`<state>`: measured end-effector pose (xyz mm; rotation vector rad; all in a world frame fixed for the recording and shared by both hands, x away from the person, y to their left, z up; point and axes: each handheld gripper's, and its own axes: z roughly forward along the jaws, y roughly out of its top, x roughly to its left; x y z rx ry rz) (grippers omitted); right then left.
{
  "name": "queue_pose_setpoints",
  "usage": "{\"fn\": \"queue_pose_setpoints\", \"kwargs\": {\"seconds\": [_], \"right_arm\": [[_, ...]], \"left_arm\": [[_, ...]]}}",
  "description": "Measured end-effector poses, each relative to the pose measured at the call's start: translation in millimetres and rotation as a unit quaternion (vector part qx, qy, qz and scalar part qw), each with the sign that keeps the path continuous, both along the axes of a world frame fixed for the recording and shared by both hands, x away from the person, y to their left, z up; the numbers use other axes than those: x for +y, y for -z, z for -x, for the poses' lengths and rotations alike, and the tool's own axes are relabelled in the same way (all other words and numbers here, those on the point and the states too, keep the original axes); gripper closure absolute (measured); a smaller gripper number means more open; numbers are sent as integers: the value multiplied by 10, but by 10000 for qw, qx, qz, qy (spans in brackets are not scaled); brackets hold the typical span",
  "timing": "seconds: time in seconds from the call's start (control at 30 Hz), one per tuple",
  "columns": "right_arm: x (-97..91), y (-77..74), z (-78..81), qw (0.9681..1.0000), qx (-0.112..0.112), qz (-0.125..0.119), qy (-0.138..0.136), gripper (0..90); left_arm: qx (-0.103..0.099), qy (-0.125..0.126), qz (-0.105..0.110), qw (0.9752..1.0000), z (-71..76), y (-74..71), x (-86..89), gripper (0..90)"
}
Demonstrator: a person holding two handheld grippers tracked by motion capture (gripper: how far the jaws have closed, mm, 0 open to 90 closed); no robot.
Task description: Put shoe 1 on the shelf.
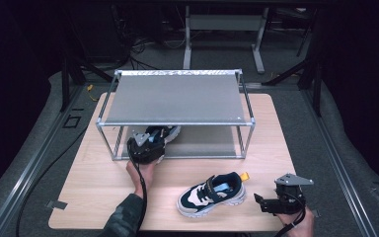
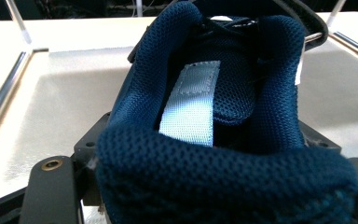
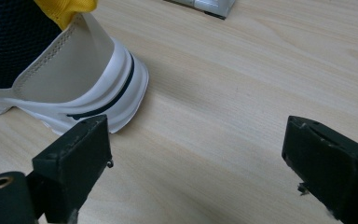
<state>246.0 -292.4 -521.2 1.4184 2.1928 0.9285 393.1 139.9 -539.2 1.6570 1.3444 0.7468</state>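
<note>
A navy mesh sneaker (image 2: pixel 205 116) is clamped at its heel collar between the left gripper's (image 1: pixel 147 146) jaws, over the lower grey shelf of the metal-framed rack (image 1: pixel 175 98). A second navy-and-white sneaker (image 1: pixel 212 193) is seen on the light wooden desk (image 1: pixel 94 182), just left of the right gripper's (image 3: pixel 198 154) jaws, which are held wide apart.

The table (image 1: pixel 94 197) is pale, matt wood with fine grain. The rack (image 1: pixel 177 98) has thin, shiny metal bars and dull grey, brushed-looking metal shelves. The held sneaker (image 2: pixel 214 154) is navy woven mesh with a smooth, satiny pale blue loop (image 2: pixel 189 109). The other sneaker (image 1: pixel 211 193) has a cream leather-like heel and ribbed white rubbery sole.
</note>
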Motion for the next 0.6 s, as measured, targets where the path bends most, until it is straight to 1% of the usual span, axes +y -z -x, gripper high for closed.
{"fn": "queue_pose_setpoints", "kwargs": {"seconds": [0.07,0.1,0.13,0.17,0.2,0.27,0.3,0.33,0.37,0.47,0.5,0.53,0.57,0.6], "right_arm": [[-4,0,1,10000,4,0,2,73],[-6,1,2,10000,9,-20,-15,73],[-6,1,2,10000,9,-20,-15,73],[-4,0,2,10000,18,-15,-8,72],[-3,0,2,10000,16,-7,-16,73],[3,-2,2,10000,19,-19,-27,73],[3,-2,2,10000,19,-19,-27,73],[5,-2,3,10000,17,-28,-31,73],[6,0,3,10000,37,-38,-30,73],[0,2,7,10000,25,-35,-21,73],[-4,10,11,10000,-8,-45,-6,73],[-4,10,11,10000,-8,-45,-6,73],[-5,13,12,10000,-2,-53,-8,73],[-8,10,16,10000,29,-46,-37,73]], "left_arm": [[77,-45,-28,10000,-54,21,-24,256],[118,-114,-32,9999,-113,27,-70,255],[118,-114,-32,9999,-113,27,-70,253],[139,-71,-146,9998,-147,23,-82,253],[143,-123,-156,9997,-177,27,-102,251],[198,-47,-173,9996,-240,41,-138,239],[233,-88,-200,9995,-264,54,-159,239],[311,-136,-177,9993,-283,75,-177,232],[299,-93,-206,9993,-308,103,-178,216],[357,-70,-206,9991,-307,98,-182,203],[375,-7,-147,9992,-302,90,-163,180],[375,-7,-147,9992,-302,90,-163,166],[387,52,-162,9991,-283,74,-149,166],[345,95,-189,9992,-250,52,-127,152]]}}
